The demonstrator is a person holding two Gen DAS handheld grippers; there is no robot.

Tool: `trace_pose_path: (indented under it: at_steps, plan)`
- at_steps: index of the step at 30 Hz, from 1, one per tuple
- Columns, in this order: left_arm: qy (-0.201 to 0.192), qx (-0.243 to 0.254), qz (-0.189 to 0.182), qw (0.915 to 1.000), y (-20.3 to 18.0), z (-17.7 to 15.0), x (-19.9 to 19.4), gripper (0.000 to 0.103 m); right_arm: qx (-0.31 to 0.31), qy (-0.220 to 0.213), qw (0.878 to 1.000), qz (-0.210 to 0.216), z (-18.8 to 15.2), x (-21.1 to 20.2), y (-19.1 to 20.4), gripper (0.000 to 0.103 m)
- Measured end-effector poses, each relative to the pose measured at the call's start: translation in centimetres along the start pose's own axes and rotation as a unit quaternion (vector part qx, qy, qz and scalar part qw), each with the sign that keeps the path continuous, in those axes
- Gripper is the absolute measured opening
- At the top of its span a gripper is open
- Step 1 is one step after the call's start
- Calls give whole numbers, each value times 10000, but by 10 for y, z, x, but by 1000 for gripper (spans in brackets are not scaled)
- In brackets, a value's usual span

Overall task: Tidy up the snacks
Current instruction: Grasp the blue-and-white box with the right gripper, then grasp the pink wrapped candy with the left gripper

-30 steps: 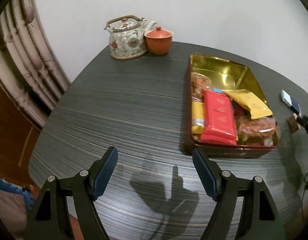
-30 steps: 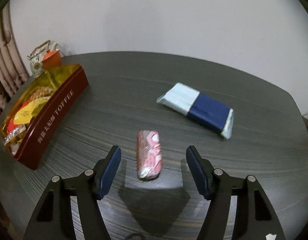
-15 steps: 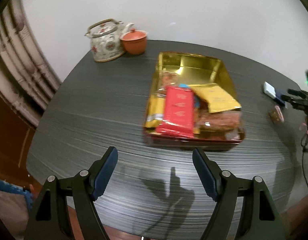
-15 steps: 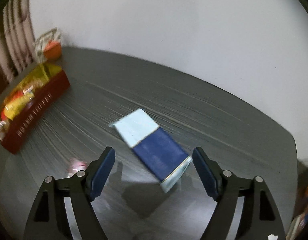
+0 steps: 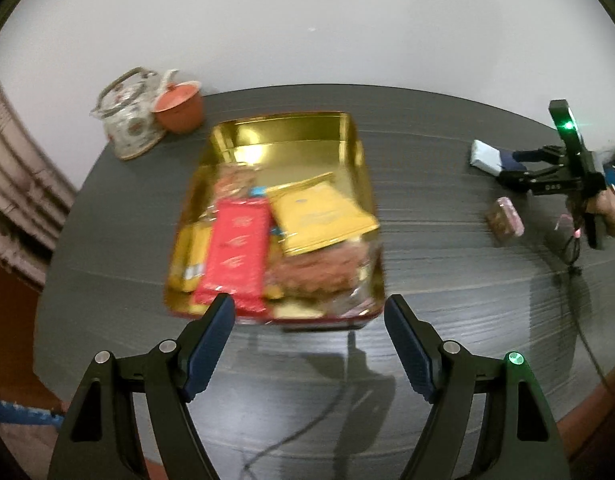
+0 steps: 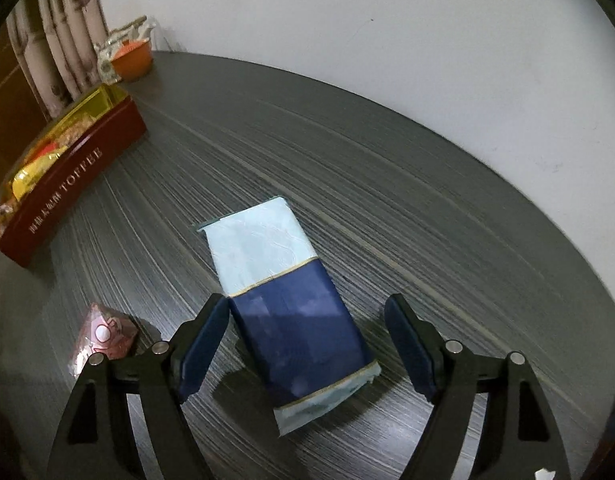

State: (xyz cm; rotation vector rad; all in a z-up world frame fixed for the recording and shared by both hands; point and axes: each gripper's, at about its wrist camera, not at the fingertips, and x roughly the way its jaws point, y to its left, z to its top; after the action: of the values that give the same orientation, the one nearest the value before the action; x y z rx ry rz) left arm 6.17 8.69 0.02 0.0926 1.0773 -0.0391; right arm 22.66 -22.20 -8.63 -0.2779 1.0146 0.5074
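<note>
Toffee tin (image 5: 349,148): red (image 5: 235,256), yellow (image 5: 323,216) snack pkts inside.

A home, likely a dining or sitting room: a round dark wood-grain table (image 5: 447,280) stands against a plain white wall (image 5: 307,28), with a floral porcelain teapot (image 5: 127,120) and an orange clay lidded cup (image 5: 179,106) at its far left edge, beside pale pleated curtains (image 6: 63,36).
</note>
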Motion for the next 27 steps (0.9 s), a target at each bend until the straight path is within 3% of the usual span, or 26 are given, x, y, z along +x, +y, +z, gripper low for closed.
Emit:
trace_pose_path:
  at_steps: [4, 6, 16, 23, 27]
  plan:
    - [22, 8, -131, 9999, -16, 10, 10, 77, 23, -136, 9999, -8, -7, 2, 3, 78]
    - [43, -15, -152, 9999, -22, 15, 17, 77, 45, -262, 9996, -106, -9, 1, 6, 69]
    - [72, -164, -261, 9995, -44, 24, 40, 77, 702, -563, 9934, -718, -36, -14, 13, 53]
    - [7, -68, -52, 10000, -60, 23, 45, 77, 1495, -643, 9785, -1268, -74, -36, 10, 52]
    - [-56, -24, -220, 9997, -76, 26, 41, 77, 1901, -632, 9672, -1560, -88, -44, 13, 51]
